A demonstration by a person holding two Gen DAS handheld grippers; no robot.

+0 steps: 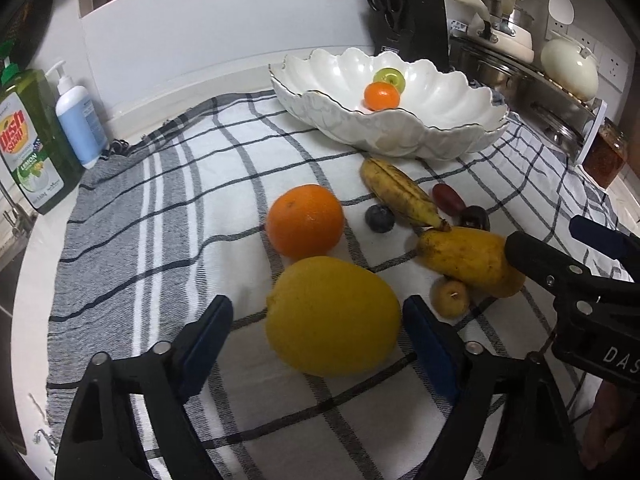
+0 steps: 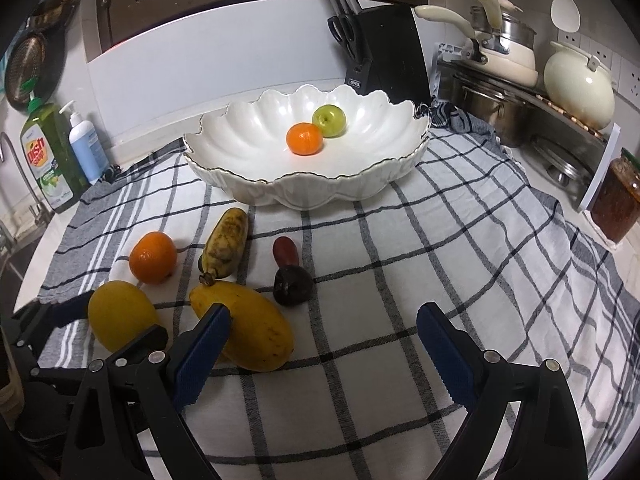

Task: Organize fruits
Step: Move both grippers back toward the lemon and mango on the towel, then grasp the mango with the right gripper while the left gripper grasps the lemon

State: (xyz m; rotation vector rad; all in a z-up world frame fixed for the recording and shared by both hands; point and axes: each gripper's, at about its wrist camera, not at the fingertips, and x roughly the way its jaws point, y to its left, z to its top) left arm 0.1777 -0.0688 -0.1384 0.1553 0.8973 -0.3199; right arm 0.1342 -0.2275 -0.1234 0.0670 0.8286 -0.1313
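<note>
Left wrist view: left gripper (image 1: 318, 320) jaws stood wide, straddling the lemon (image 1: 332, 316) near the surface's front edge, not yet pinching; it could roll.

Right wrist view: right gripper (image 2: 324, 344) jaws gaped empty beside the mango (image 2: 244, 326); a closing finger could shove it.

— Lighting? 
— Dim indoor light is falling from above; the bowl (image 2: 256, 136) is showing soft glare, and fruits are casting faint shadows on the cloth (image 2: 400, 280). 
— Picture quality? 
— Fisheye is bending the edges, corners are going black, and both views are looking slightly soft and grainy.
</note>
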